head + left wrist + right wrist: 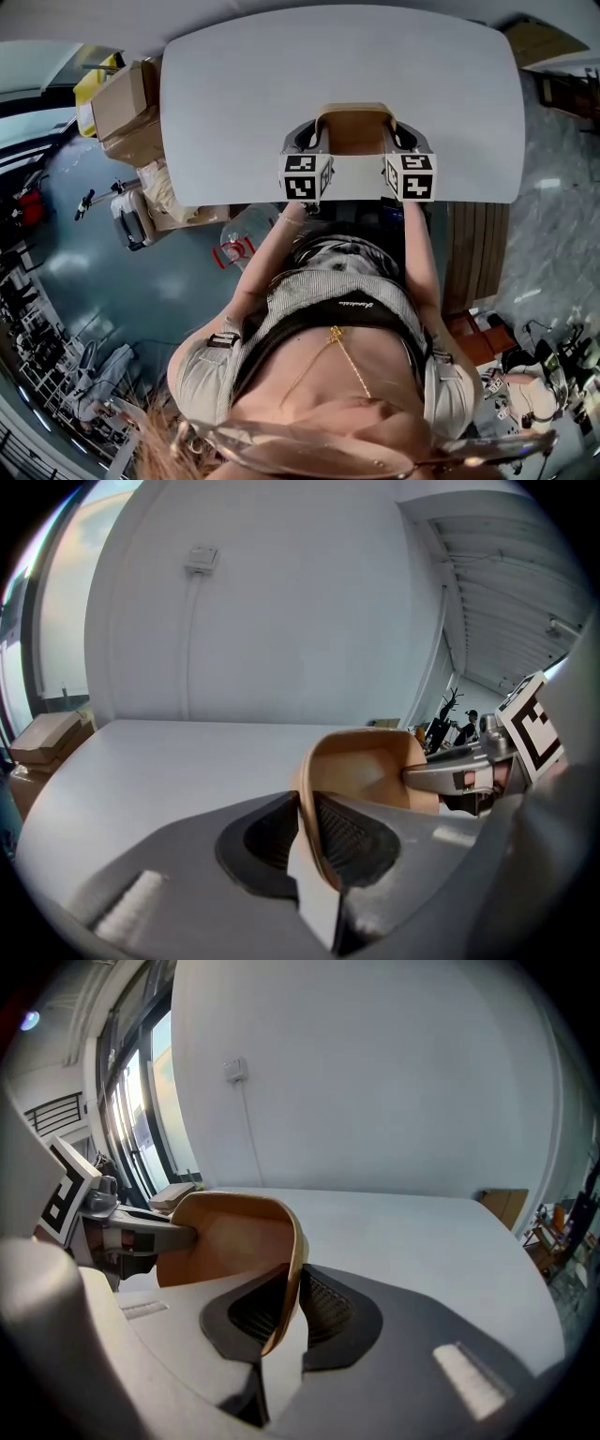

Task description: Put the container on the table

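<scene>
Two grippers hold one tan container (354,127) between them, over the near edge of the white table (375,56). At the far left, beside the table, cardboard boxes (127,108) sit in a stack. The left gripper (312,142) has its jaws clamped on the container's left wall. In the left gripper view the thin tan wall is pinched between the ribbed black pads (349,841). The container is open-topped with rounded corners, and its mouth faces up toward the head camera. The right gripper (401,142) holds the opposite wall the same way, jaws closed on the wall. I cannot tell whether the container's base touches the table.
</scene>
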The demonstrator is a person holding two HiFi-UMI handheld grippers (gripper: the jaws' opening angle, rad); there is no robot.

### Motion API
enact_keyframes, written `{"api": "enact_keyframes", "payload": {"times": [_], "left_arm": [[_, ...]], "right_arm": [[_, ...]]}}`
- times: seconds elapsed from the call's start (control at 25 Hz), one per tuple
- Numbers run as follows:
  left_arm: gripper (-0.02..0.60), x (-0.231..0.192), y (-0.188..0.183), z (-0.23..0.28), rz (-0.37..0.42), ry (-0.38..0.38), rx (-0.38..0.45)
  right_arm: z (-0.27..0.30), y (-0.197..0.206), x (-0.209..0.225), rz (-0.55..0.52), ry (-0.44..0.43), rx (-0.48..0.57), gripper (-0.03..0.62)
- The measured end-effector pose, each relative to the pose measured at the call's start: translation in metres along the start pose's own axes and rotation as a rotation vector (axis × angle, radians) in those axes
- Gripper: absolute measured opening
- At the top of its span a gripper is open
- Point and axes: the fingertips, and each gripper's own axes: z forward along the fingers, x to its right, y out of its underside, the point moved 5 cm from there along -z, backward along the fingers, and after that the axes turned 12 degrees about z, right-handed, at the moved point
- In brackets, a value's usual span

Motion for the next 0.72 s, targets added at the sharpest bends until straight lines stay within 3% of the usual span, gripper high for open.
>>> {"api": "enact_keyframes", "payload": {"times": [0.72], "left_arm": [[0.037, -0.005, 0.054, 0.042, -0.031, 0.008, -0.191]], "right_arm": [[0.053, 0.046, 0.014, 0.018, 0.028, -0.207, 0.063]]}}
